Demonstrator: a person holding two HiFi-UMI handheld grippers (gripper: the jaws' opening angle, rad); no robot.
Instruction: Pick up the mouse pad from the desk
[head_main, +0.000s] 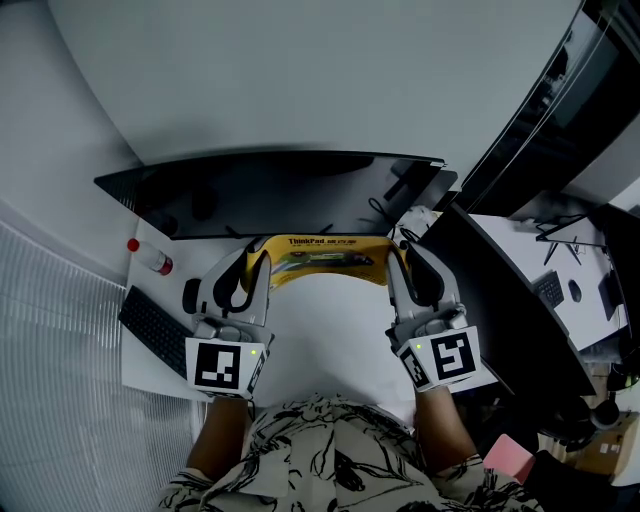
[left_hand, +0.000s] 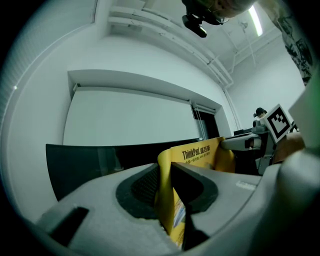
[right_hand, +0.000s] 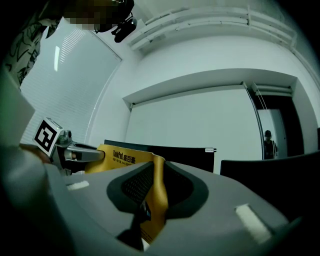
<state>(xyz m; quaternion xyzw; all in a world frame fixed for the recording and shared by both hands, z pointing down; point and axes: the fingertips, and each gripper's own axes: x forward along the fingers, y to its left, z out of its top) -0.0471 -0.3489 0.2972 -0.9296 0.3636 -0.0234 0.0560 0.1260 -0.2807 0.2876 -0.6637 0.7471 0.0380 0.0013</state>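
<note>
Pinching opposite ends of the mouse pad (head_main: 320, 258): left gripper (head_main: 256, 262) and right gripper (head_main: 400, 265) fingers

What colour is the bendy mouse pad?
The bendy mouse pad is yellow with black lettering, clearest in the left gripper view.

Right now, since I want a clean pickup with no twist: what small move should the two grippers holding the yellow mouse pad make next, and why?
Probably raise both a little, evenly. The left gripper and right gripper each pinch one end of the mouse pad, which bows between them close before the monitor; an uneven lift could twist it.
</note>
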